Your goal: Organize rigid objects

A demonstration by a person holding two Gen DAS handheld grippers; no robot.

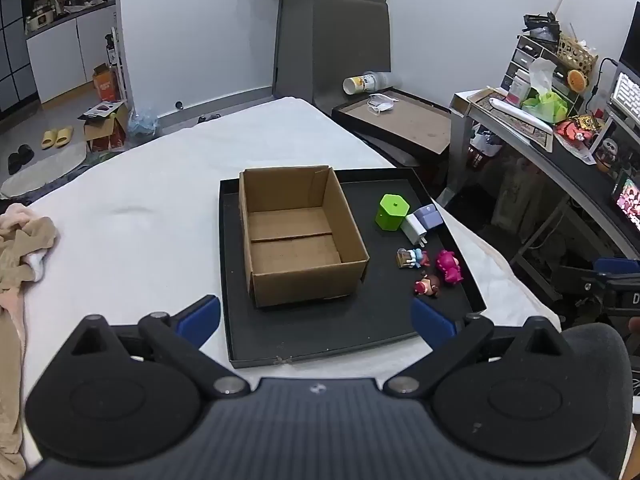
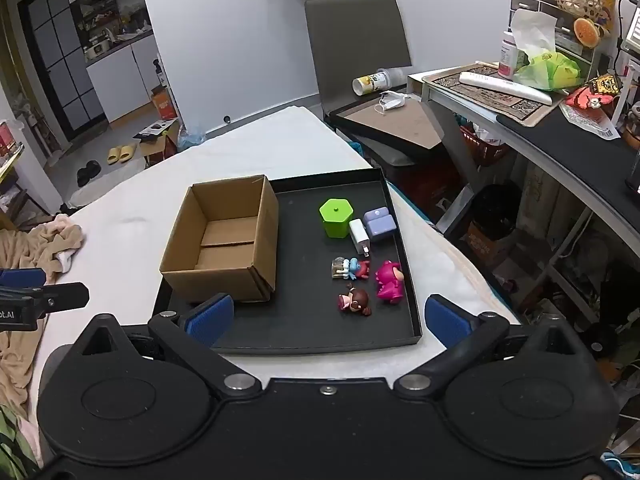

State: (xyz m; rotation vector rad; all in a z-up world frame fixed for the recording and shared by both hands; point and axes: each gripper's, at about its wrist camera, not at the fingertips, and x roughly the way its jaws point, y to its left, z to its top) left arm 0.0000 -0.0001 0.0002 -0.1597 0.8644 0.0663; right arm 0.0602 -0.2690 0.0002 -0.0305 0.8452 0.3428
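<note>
An empty open cardboard box [image 1: 298, 236] [image 2: 226, 236] stands on the left of a black tray [image 1: 360, 324] [image 2: 304, 332]. On the tray's right lie a green hexagonal block [image 1: 391, 211] [image 2: 336, 217], a white charger [image 1: 414, 230] [image 2: 359, 237], a lilac block [image 1: 429, 217] [image 2: 379, 223], a blue-and-red figure [image 1: 412, 258] [image 2: 350, 269], a pink figure [image 1: 449, 266] [image 2: 389, 282] and a brown-haired figure [image 1: 427, 285] [image 2: 355, 301]. My left gripper [image 1: 316, 320] is open and empty before the tray's near edge. My right gripper [image 2: 330, 318] is open and empty, near the brown-haired figure.
The tray sits on a white bed [image 1: 140, 208] [image 2: 132, 200]. Beige clothes [image 1: 16, 248] [image 2: 36, 244] lie at the left. A cluttered desk [image 1: 560, 140] [image 2: 540, 112] stands at the right, a second tray [image 1: 400, 120] [image 2: 392, 120] and a grey chair [image 1: 352, 40] behind.
</note>
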